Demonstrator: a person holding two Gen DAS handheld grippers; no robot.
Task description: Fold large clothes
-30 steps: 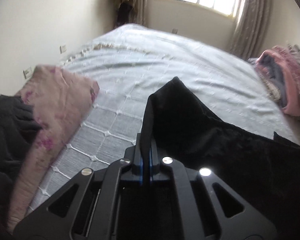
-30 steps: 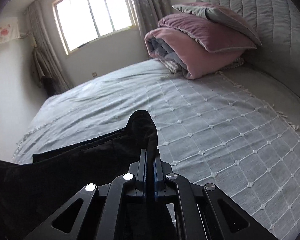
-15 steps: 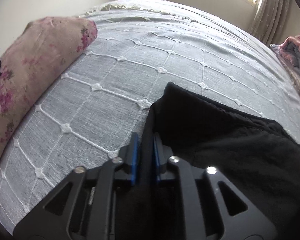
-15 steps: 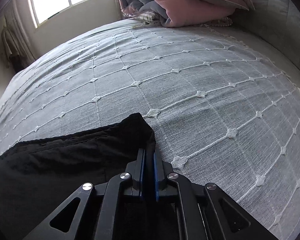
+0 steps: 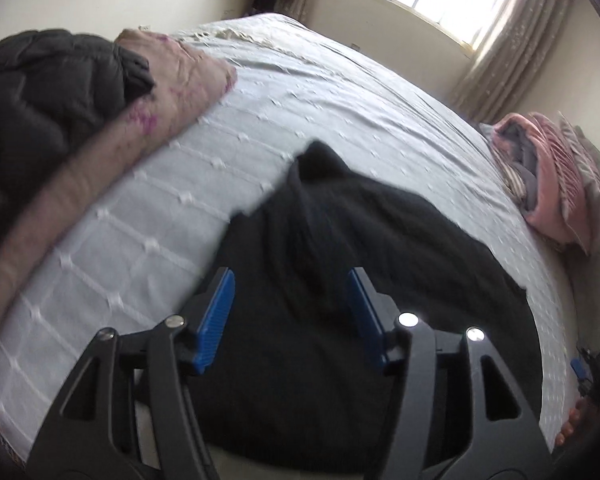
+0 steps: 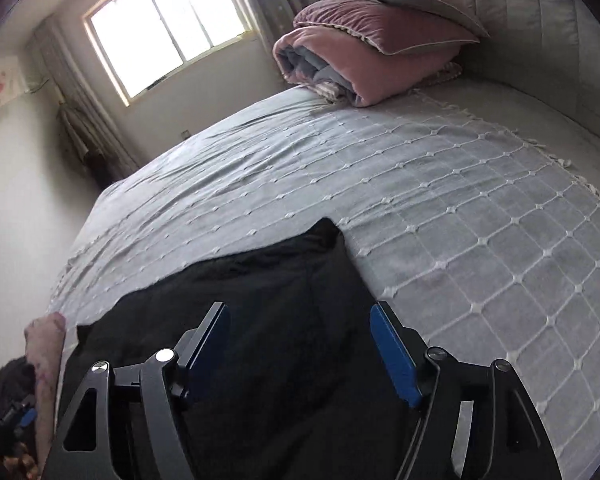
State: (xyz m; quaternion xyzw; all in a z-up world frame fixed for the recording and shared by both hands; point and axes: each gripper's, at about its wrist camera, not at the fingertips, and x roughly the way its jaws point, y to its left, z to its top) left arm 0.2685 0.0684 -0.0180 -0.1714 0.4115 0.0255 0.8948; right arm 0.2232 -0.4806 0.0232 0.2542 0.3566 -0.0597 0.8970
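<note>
A large black garment point(image 5: 364, 248) lies flat on the grey quilted bedspread point(image 5: 300, 92), near the bed's front edge; it also shows in the right wrist view point(image 6: 268, 300). My left gripper point(image 5: 290, 280) is open and empty, raised just above the garment's left part, one corner pointing away ahead of it. My right gripper point(image 6: 300, 312) is open and empty, raised above the garment's right part, behind its far right corner. The blue pads point(image 6: 392, 352) stand wide apart.
A pink floral folded cloth point(image 5: 168, 96) and a black puffy jacket point(image 5: 40, 96) lie at the bed's left. Pink and grey pillows and a rolled quilt point(image 6: 364, 52) sit by the padded headboard point(image 6: 540, 40). The bedspread point(image 6: 460, 200) stretches beyond the garment.
Both grippers lowered the black garment's corners onto the bed, then opened and let go. Both have now drawn back and up from the cloth.
</note>
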